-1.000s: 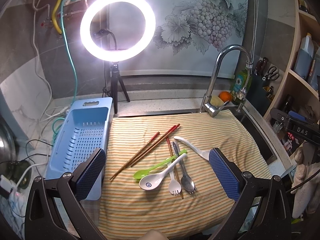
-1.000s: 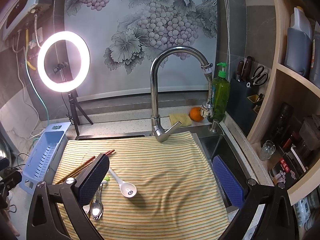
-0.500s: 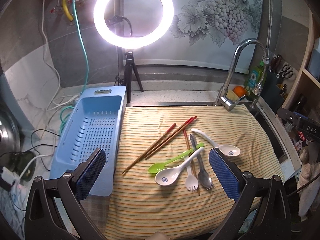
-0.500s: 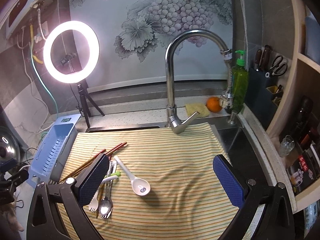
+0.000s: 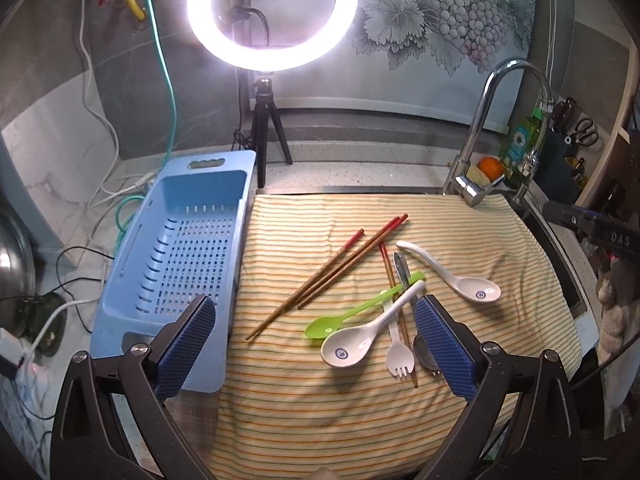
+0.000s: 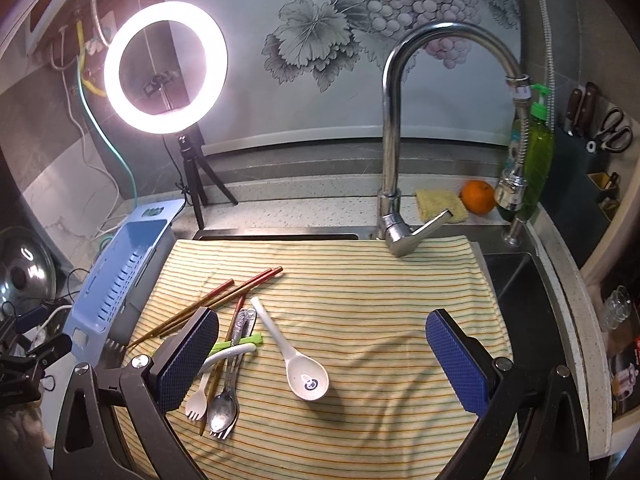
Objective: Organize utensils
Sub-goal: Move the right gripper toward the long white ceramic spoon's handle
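Note:
Loose utensils lie on a striped cloth (image 5: pixel 360 400): red-tipped wooden chopsticks (image 5: pixel 328 276), a green spoon (image 5: pixel 352 314), a white soup spoon (image 5: pixel 364 338), a white fork (image 5: pixel 398 354), metal cutlery (image 5: pixel 402 270), and a second white soup spoon (image 5: pixel 460 278) apart to the right. My left gripper (image 5: pixel 316 344) hovers open above the pile, nothing between its pads. My right gripper (image 6: pixel 324 354) is open too, over the lone white spoon (image 6: pixel 294 358), with the chopsticks (image 6: pixel 224 300) and the metal spoon (image 6: pixel 222 406) at its left pad.
A blue perforated drain basket (image 5: pixel 160 284) stands left of the cloth. Behind are a ring light on a tripod (image 5: pixel 272 12), a steel faucet (image 6: pixel 394 140), a green soap bottle (image 6: pixel 538 156), an orange (image 6: pixel 478 196) and a sponge (image 6: pixel 438 204). Cables lie at far left.
Both grippers shifted so the scene slid right and down in their views, bringing the basket and utensils closer. The utensils themselves have not moved. Both stayed open.

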Tool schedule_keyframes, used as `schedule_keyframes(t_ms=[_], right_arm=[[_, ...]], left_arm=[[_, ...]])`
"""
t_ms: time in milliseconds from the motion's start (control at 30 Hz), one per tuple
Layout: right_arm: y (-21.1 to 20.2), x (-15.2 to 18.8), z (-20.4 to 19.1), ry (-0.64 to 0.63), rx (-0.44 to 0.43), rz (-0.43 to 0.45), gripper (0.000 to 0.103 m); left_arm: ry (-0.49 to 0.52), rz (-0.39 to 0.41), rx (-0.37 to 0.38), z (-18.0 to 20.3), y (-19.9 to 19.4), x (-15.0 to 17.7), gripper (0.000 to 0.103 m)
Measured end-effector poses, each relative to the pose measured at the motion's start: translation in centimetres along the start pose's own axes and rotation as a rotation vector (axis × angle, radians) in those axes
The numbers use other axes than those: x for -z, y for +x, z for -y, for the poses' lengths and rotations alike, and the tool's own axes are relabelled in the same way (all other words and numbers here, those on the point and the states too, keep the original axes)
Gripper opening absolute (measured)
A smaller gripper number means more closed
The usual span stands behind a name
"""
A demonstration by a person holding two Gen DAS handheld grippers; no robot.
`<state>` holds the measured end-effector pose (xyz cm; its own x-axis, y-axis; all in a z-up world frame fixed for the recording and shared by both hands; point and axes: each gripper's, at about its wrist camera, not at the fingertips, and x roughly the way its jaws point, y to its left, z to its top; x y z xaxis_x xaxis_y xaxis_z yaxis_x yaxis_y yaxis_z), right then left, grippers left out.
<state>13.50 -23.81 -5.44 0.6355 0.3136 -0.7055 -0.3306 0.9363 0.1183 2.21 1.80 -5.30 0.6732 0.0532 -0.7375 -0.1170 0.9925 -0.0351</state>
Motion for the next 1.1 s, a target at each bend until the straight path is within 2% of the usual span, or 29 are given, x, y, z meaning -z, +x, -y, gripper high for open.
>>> schedule_keyframes(t_ms=[133,300,367,733,867,933,1100], right_arm=[[1.8,-0.6,0.7,-0.005,-0.037,-0.047,0.102],[4.5,-0.8,1.4,-0.034,-0.122,-0.139,0.101],[5.8,-0.8,1.7,-0.041,-0.159,-0.187,0.097],[12.9,0.4,2.6,-0.079,-0.327,-0.479,0.053],[14.6,1.3,2.4,-0.125,-0.341,-0.560,0.051],[15.5,1.7,2.7,-0.107,-0.370,-0.617,0.044],[16.4,2.5,3.5,-0.076,-0.408,-0.711,0.036]], left_arm=[[0.003,-0.016,0.008,1.0,0.5,0.5,0.097],[-0.013,-0.035,0.015,2.3,1.3,1.2,0.095],[-0.024,-0.043,0.018,2.9,1.6,1.4,0.094],[-0.095,-0.086,0.014,6.2,3.3,3.3,0.086],[-0.127,-0.098,0.003,6.9,3.4,4.1,0.085],[-0.143,-0.101,-0.003,7.3,3.4,4.5,0.084],[-0.172,-0.109,-0.016,8.1,3.5,5.0,0.084]])
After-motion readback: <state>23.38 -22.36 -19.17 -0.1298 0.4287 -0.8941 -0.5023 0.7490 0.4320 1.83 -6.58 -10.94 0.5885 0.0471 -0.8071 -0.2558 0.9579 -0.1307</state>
